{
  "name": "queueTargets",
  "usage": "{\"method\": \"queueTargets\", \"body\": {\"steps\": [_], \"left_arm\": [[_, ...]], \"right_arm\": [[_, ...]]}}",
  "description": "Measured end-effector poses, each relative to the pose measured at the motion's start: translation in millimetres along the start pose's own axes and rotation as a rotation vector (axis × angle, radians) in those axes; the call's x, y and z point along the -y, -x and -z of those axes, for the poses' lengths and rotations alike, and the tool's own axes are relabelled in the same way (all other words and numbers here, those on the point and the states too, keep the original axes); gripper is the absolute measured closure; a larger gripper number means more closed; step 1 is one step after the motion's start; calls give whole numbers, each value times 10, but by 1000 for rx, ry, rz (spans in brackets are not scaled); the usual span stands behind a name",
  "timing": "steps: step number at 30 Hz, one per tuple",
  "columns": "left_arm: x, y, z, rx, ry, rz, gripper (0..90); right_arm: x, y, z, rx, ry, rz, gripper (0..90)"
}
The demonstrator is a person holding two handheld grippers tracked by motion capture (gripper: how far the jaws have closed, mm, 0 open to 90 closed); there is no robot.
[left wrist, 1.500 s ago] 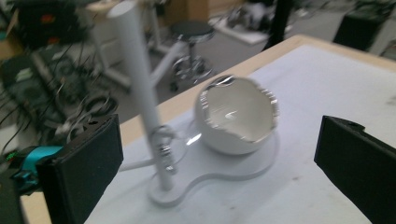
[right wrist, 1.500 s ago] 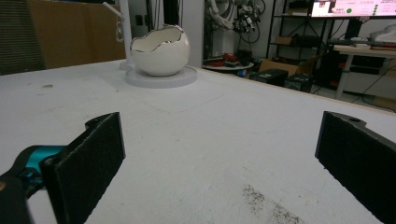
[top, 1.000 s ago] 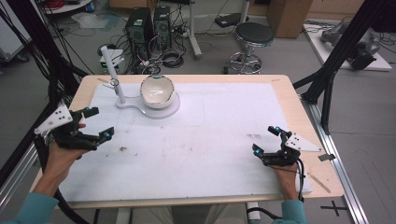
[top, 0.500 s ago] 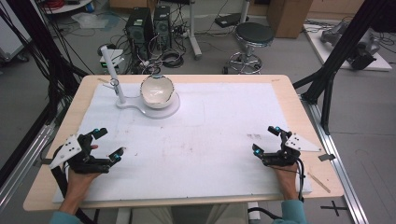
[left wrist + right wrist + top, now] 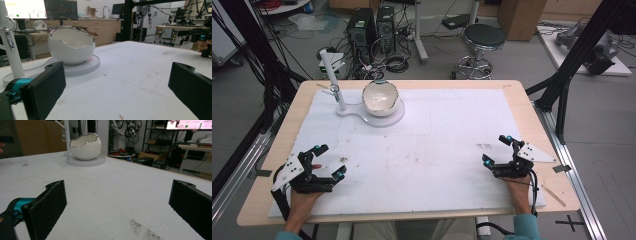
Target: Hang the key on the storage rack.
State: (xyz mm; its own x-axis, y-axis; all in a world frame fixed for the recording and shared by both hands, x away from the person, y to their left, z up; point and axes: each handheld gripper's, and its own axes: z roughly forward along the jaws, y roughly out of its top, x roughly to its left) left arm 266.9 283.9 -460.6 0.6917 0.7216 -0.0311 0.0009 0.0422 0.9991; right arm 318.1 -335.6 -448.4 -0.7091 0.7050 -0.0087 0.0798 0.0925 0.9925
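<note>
Both tools are held wide apart, and nothing is gripped or touched by either one. Left tool [image 5: 326, 161] is seen low over the surface [image 5: 452, 125], well away from the bowl [image 5: 380, 98]. Right tool [image 5: 498, 151] is also kept far from the bowl, on the other side. The bowl, shaped like a cracked egg, is set on a round base [image 5: 384, 118], just beside a white post [image 5: 333, 80]. A reach toward the bowl seems to be the step in hand. It should be done slowly, with the jaws kept wide. The thin jagged rim should be gripped softly, and the post should not be bumped.
</note>
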Motion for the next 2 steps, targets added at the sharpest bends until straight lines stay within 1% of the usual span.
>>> {"method": "queueTargets", "body": {"steps": [2], "left_arm": [[-1,0,3,3,-3,-9,18]], "right_arm": [[-1,-7,-2,3,-2,7,7]]}}
